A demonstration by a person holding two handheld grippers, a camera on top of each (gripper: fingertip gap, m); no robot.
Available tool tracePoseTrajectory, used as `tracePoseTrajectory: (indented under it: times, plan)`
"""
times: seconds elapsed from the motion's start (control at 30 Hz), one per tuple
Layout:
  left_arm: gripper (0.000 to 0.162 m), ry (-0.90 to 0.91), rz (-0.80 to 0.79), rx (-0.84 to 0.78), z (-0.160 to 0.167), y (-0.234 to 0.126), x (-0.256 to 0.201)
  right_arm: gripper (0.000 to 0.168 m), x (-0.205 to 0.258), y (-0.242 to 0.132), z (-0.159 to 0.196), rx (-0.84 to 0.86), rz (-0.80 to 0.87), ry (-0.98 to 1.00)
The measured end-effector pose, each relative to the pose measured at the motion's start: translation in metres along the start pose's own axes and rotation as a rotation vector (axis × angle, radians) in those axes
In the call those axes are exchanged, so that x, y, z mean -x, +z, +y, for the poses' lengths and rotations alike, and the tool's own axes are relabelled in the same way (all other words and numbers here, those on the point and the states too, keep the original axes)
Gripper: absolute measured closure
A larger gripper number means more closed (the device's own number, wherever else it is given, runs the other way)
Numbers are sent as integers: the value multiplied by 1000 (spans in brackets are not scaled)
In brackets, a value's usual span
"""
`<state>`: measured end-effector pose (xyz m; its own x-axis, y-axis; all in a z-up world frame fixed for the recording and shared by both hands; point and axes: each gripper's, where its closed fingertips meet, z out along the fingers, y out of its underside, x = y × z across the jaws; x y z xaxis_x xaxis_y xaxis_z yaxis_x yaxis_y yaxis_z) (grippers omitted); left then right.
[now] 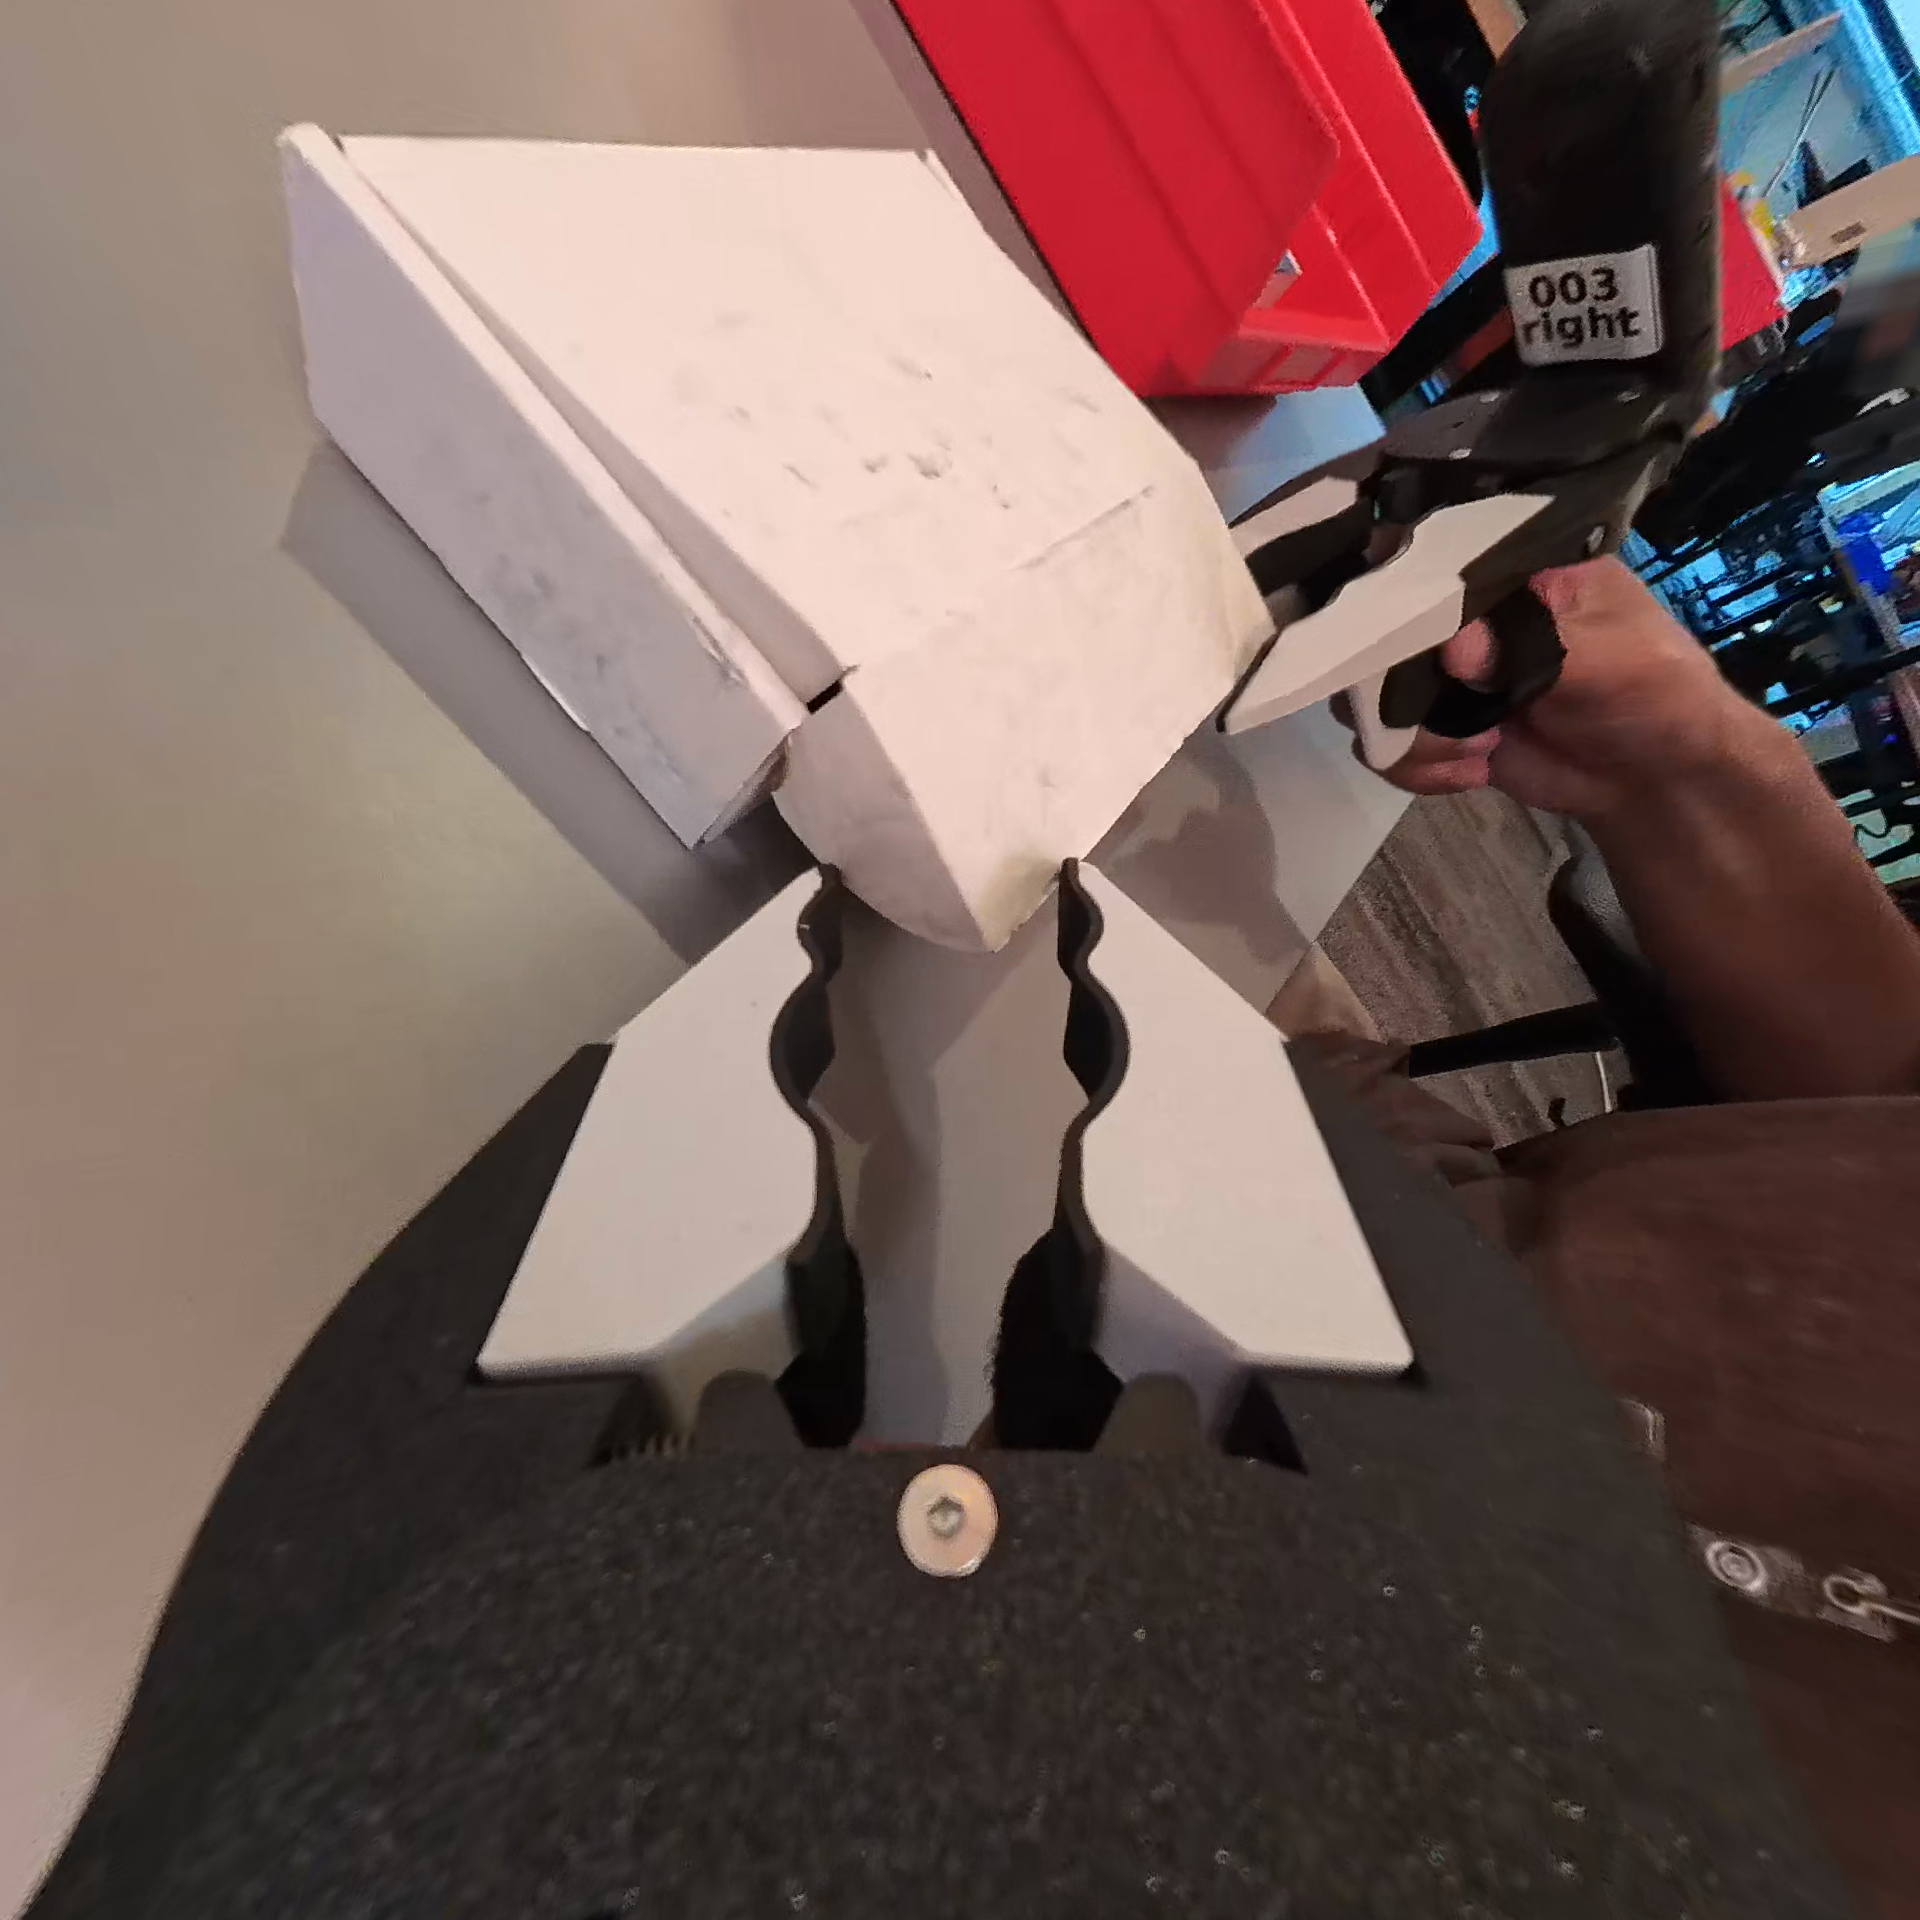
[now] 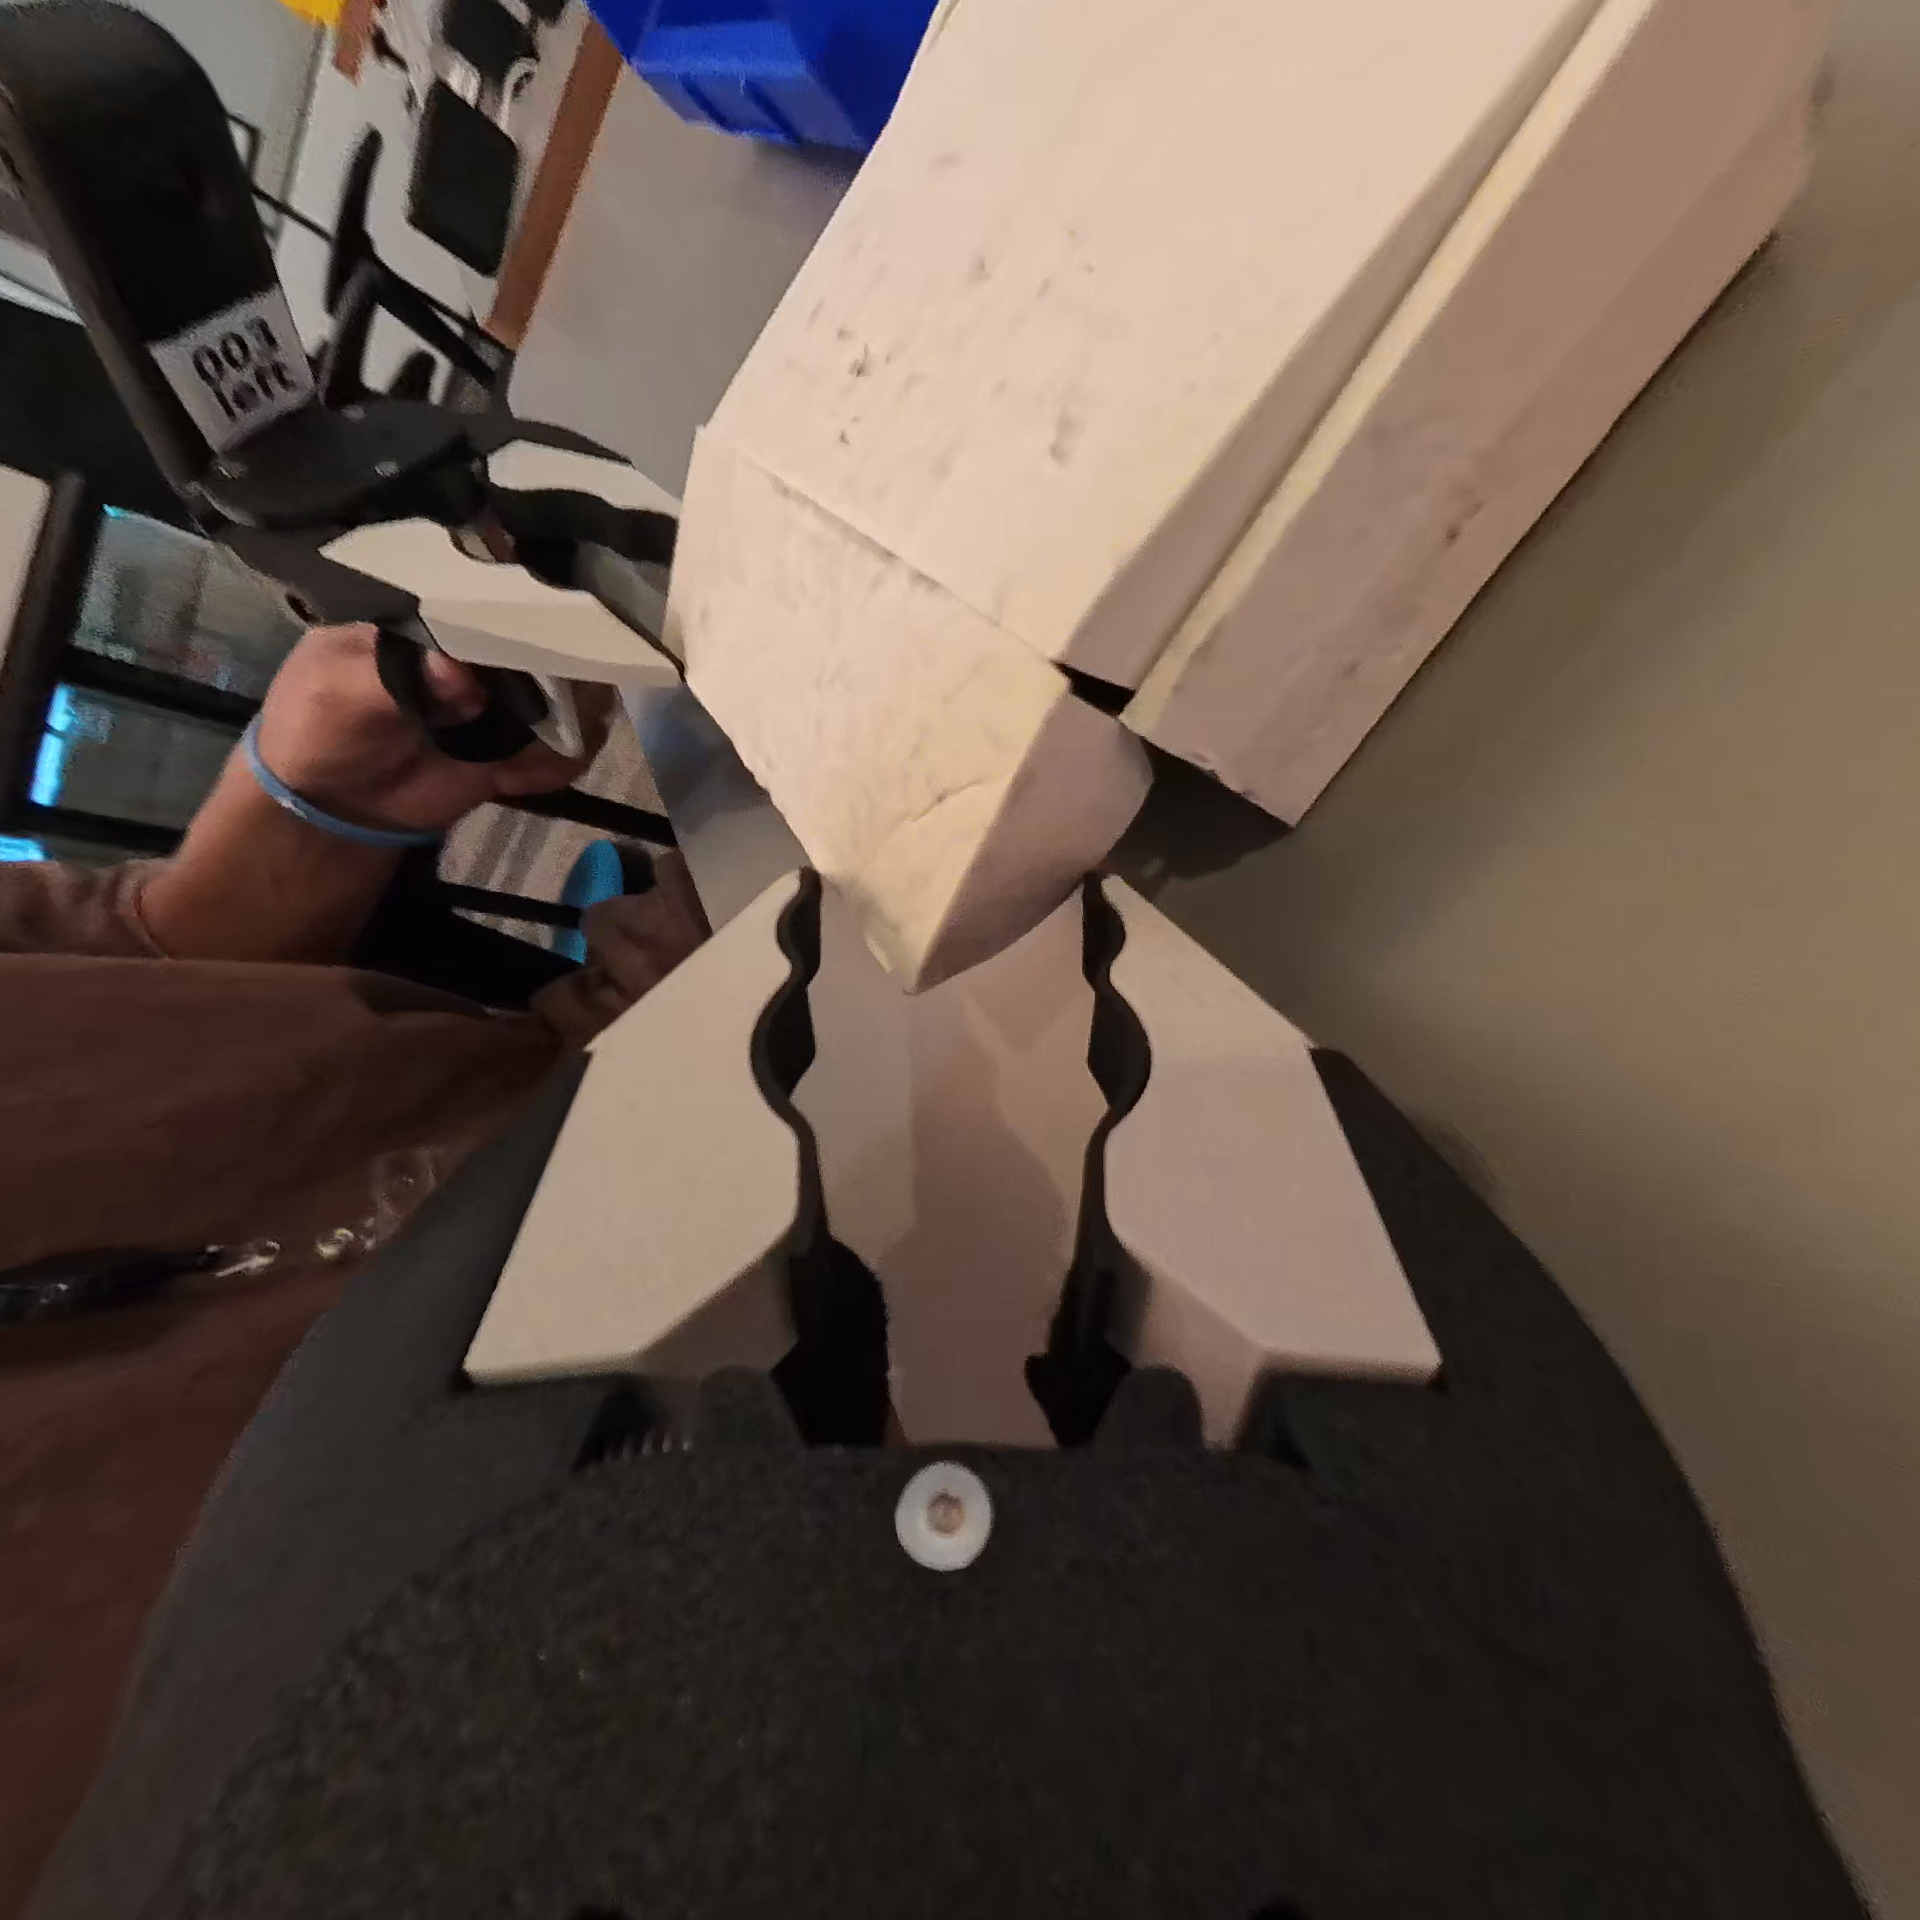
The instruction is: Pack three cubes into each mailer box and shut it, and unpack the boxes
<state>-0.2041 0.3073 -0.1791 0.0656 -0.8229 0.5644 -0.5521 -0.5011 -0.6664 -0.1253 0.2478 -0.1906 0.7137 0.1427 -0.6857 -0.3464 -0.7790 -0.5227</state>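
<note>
Left wrist view: a white mailer box (image 1: 665, 416) lies on a pale grey table (image 1: 156, 727), its scuffed lid lowered over the base with a narrow dark gap showing at the near corner. The lid's front flap (image 1: 997, 707) bends down toward the camera, not tucked in. The left gripper (image 1: 948, 883) has its two white fingers spread to either side of the flap's near corner; the corner sits between the fingertips, but whether they press on it cannot be told, and the jaws stand partly open. At the flap's other end the right gripper (image 1: 1262, 613), black with white fingers, meets the flap edge, held by a person's hand (image 1: 1538, 696). Beyond the box stands a red bin (image 1: 1174, 177) at the far edge of the table. No cubes show in either view.

Right wrist view: the same mailer box (image 2: 1195, 343) fills the upper middle, its flap (image 2: 894, 727) drooping toward the right gripper (image 2: 945, 883). The flap's corner sits between that gripper's parted fingers, and again contact is unclear. To the left, the left gripper (image 2: 665, 592) touches the flap's far end, gripped by a hand (image 2: 353, 727) with a blue wristband (image 2: 312, 800). A blue bin (image 2: 769, 62) stands behind the box.
</note>
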Motion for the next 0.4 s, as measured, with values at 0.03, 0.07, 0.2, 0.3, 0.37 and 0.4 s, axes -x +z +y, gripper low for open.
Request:
tracePoseTrajectory:
  times: [0.03,0.07,0.2,0.3,0.37,0.4]
  plan:
    - [123,4,-2,3,0,0,1,118,-1,0,-1,-7,-11,15]
    - [123,11,-4,7,0,0,1,118,-1,-1,-1,-5,-19,25]
    - [125,60,-34,14,-3,-11,3,112,0,-23,-6,-8,3,-1]
    - [121,61,-27,-2,-10,-20,7,100,1,-38,-20,-51,27,-30]
    - [120,61,0,1,-13,-20,7,103,4,-35,-18,-9,-1,-29]
    - [121,69,14,12,-13,-18,6,107,8,-31,-19,-4,-29,-30]
